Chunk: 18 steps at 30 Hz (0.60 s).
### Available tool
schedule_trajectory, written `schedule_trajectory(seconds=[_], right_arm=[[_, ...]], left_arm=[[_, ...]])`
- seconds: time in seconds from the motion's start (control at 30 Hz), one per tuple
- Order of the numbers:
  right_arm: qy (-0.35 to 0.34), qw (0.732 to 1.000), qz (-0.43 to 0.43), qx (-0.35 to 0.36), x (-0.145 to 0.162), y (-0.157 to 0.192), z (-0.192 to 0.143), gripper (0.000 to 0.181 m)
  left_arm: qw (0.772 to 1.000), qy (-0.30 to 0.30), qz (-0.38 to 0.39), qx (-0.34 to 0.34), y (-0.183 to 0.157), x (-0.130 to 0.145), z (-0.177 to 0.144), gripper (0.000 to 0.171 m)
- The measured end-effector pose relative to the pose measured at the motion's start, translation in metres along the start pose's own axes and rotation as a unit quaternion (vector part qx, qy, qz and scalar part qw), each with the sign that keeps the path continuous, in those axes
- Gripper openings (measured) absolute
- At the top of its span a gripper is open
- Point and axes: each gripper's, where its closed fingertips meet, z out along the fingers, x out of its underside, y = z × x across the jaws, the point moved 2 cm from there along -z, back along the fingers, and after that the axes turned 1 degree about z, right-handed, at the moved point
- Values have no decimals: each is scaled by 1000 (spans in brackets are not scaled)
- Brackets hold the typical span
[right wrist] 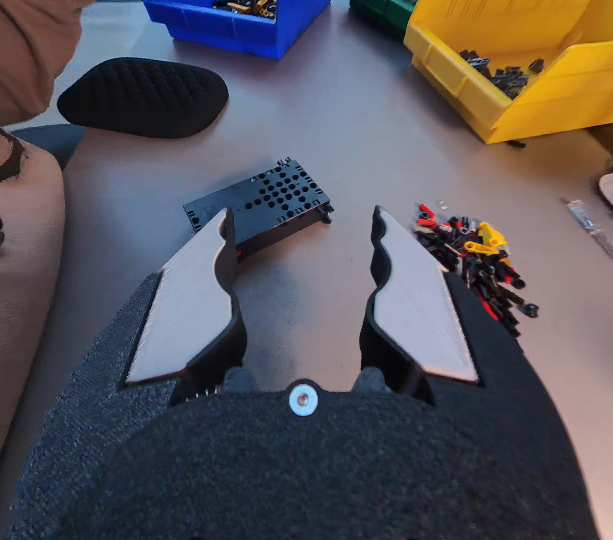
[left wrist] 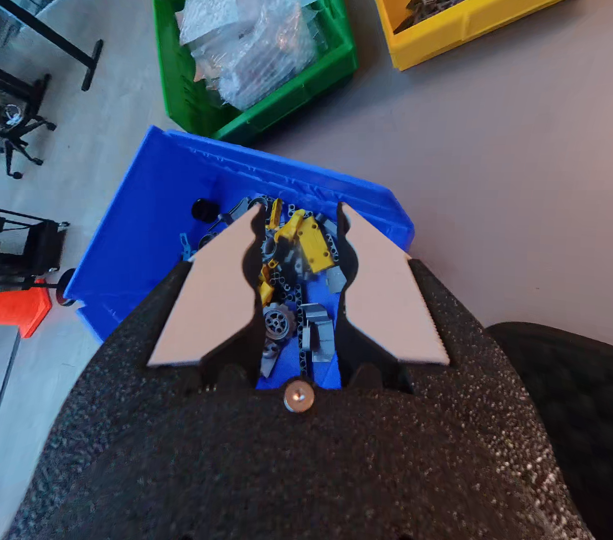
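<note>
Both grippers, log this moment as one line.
left gripper open over blue bin | right gripper open above table, beside black plate

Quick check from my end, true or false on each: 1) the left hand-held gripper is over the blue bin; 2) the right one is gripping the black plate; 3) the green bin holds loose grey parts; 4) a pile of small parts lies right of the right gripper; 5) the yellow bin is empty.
1) The left hand-held gripper is above the blue bin: true.
2) False: the right hand-held gripper is open; the black perforated plate lies on the table.
3) False: the green bin holds clear plastic bags.
4) Pile of small parts: true.
5) False: the yellow bin holds dark pieces.
</note>
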Motion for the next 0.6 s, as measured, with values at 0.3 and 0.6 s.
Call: schedule_trajectory(seconds=[0.3, 0.6], right_arm=[[63, 998, 24, -2, 14, 2, 21, 62], [59, 996, 54, -42, 16, -2, 15, 44]], left_arm=[[892, -152, 41, 423, -193, -63, -36, 53], [756, 7, 169, 632, -310, -23, -14, 64]])
